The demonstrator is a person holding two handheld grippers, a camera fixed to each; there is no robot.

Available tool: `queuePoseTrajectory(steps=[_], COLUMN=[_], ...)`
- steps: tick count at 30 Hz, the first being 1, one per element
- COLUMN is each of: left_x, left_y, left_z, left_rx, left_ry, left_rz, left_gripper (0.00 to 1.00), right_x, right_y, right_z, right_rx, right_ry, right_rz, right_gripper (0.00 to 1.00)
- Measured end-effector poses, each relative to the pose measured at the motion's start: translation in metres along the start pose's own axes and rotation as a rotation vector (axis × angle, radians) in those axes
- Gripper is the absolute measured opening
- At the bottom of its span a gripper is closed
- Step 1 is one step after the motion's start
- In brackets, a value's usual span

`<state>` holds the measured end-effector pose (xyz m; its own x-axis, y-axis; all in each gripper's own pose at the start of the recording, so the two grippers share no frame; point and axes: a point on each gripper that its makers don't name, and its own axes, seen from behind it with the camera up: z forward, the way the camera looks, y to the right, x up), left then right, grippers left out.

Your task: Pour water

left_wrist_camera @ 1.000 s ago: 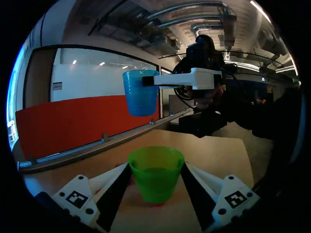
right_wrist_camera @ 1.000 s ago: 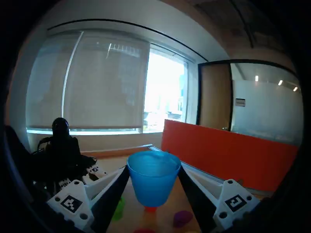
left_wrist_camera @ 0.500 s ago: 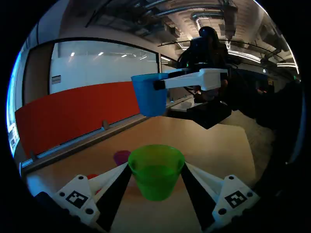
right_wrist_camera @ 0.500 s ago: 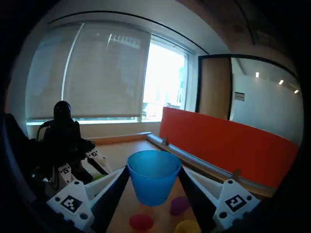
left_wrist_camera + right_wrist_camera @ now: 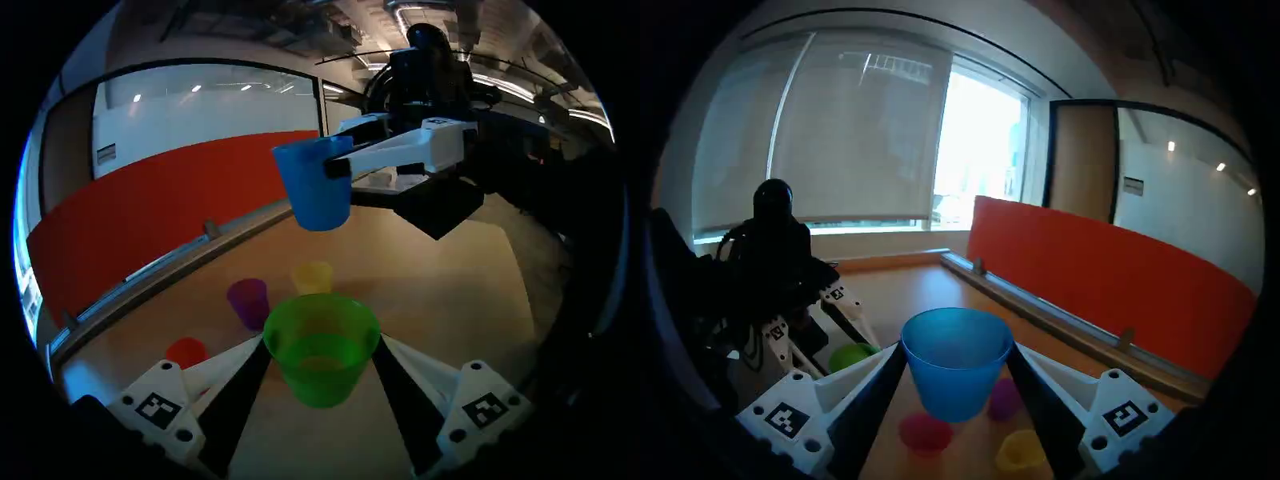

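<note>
- Left tool (image 5: 318,346): both fingers press on the sides of a green cup (image 5: 322,376), just below its rim.
- Green cup: upright, long axis vertical, mouth up. It sits over the table (image 5: 448,296), back from the edge that runs along the orange partition (image 5: 160,200). Whether its base touches the table cannot be told, nor what it contains.
- Right tool (image 5: 956,356): both fingers clamp a blue cup (image 5: 956,380) at its upper wall.
- Blue cup: mouth up, long axis close to vertical. In the left gripper view it shows a slight lean. It hangs in the air, well clear of the table and higher than the green cup, with its base toward the table.
- The two held cups are apart, not touching.
- Three small cups stand on the table between the green cup and the partition-side edge: a purple cup (image 5: 250,302), a yellow cup (image 5: 313,277) and a red cup (image 5: 186,352). All are upright and separate from one another.
- A bright window (image 5: 980,168) stands behind the far end of the table in the right gripper view.
</note>
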<state>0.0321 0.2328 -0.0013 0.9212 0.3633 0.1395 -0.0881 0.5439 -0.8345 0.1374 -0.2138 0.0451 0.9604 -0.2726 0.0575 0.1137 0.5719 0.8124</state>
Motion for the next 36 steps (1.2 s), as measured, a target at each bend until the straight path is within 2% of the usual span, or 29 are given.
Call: queuePoseTrajectory(steps=[8,17,36], left_x=[-0.011,-0.029,-0.066], left_y=[0.002,0.007,0.011], left_z=[0.007,0.013,0.021], left_rx=[-0.020,-0.047,-0.084], left_ry=[-0.055,-0.113,-0.207], left_rz=[0.016,0.031,0.025], left_gripper=[0.86,0.86,0.87], right_x=[-0.021,-0.050,-0.104], right_y=[0.001,-0.004,-0.024], right_z=[-0.006,-0.012,-0.015], right_rx=[0.006,0.029,0.086], right_ry=[-0.022,-0.065,-0.166], right_rz=[0.017,-0.002,-0.020], right_gripper=[0.92,0.92,0.92])
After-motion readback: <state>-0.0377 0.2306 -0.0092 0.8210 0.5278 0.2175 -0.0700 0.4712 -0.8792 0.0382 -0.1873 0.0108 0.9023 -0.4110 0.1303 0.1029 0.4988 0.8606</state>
